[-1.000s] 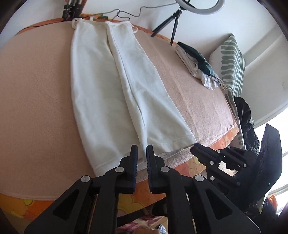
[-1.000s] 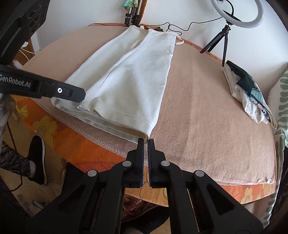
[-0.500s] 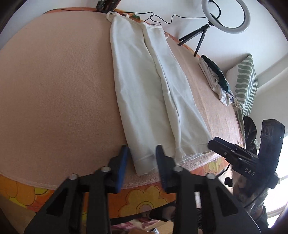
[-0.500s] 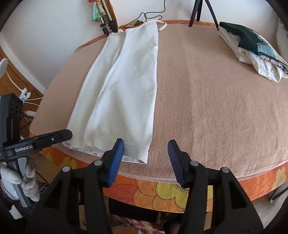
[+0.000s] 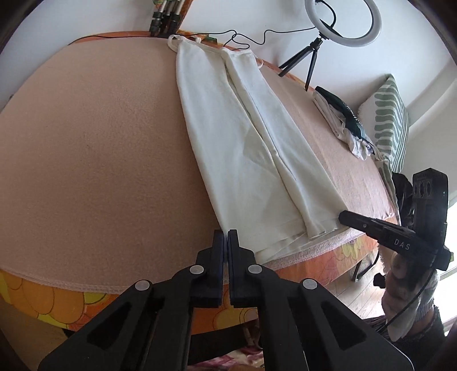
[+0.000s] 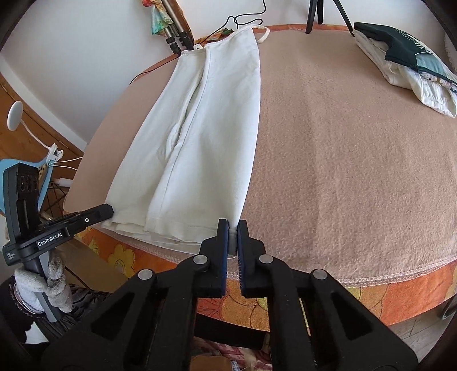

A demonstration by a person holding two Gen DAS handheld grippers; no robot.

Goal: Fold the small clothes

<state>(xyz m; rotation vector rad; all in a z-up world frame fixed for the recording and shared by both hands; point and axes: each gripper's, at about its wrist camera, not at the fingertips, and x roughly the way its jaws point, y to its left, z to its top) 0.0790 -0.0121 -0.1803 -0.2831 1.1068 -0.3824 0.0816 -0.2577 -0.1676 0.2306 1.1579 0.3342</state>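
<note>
A long white garment (image 5: 251, 148) lies folded lengthwise on the pink blanket (image 5: 100, 148), straps at the far edge and hem at the near edge. It also shows in the right wrist view (image 6: 200, 142). My left gripper (image 5: 227, 237) is shut at the hem's near left corner; whether cloth is between the pads is hidden. My right gripper (image 6: 232, 228) is shut on the hem's near right corner, with white cloth showing between its pads. Each gripper shows in the other's view, at the hem's opposite corner: the right one (image 5: 345, 215), the left one (image 6: 110, 209).
A pile of folded clothes (image 6: 405, 62) lies at the table's far right. A ring light on a tripod (image 5: 342, 25) stands behind the table. A striped pillow (image 5: 391, 120) leans at the right. An orange flowered cloth (image 6: 285, 302) hangs at the front edge.
Both grippers were open half a second ago and have closed at the hem corners. The left has moved onto the near left corner, the right onto the near right corner.
</note>
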